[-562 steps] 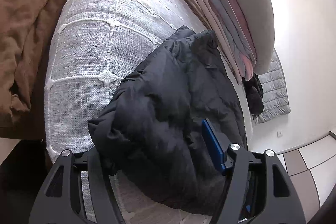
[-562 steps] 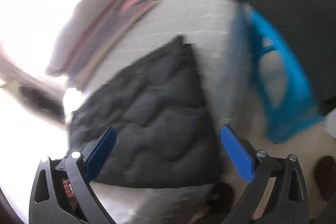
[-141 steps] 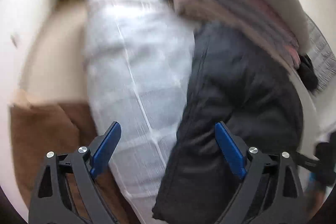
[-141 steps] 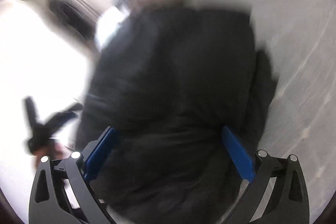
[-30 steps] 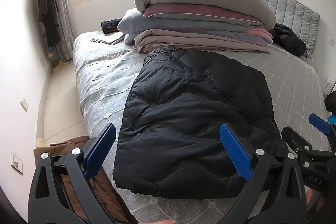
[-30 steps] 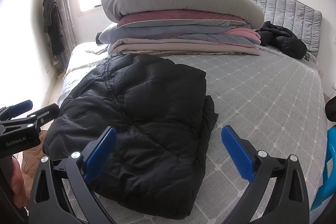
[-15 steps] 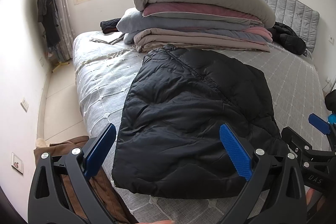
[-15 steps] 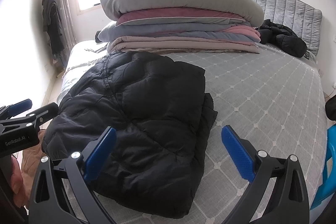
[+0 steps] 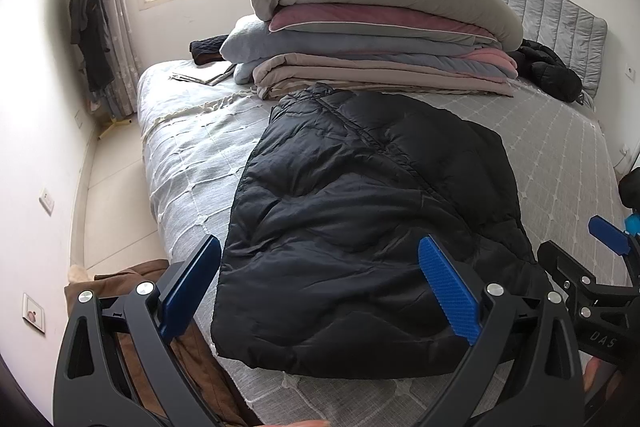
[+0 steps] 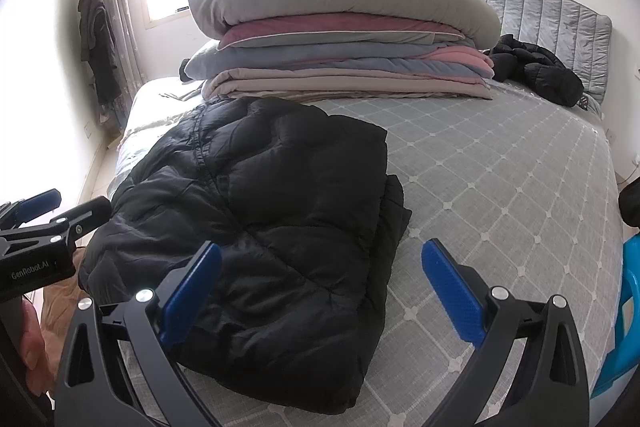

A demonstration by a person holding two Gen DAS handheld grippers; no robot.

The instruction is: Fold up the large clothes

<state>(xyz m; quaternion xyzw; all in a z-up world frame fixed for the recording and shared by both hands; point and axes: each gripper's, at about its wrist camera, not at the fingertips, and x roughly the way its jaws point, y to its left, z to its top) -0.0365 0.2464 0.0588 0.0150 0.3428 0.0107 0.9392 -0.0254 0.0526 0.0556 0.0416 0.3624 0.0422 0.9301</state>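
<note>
We see 1 folded black jacket [image 9: 372,227] on the bed [image 10: 500,187], just ahead of our 2 spread, empty grippers, left [image 9: 320,283] and right [image 10: 320,287]. 1 bedding stack [image 9: 380,39] lies beyond. Nothing has moved since 0.5 s ago.

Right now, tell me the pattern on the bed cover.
Grey bed cover with a white diamond grid, clearest in the right wrist view.
</note>
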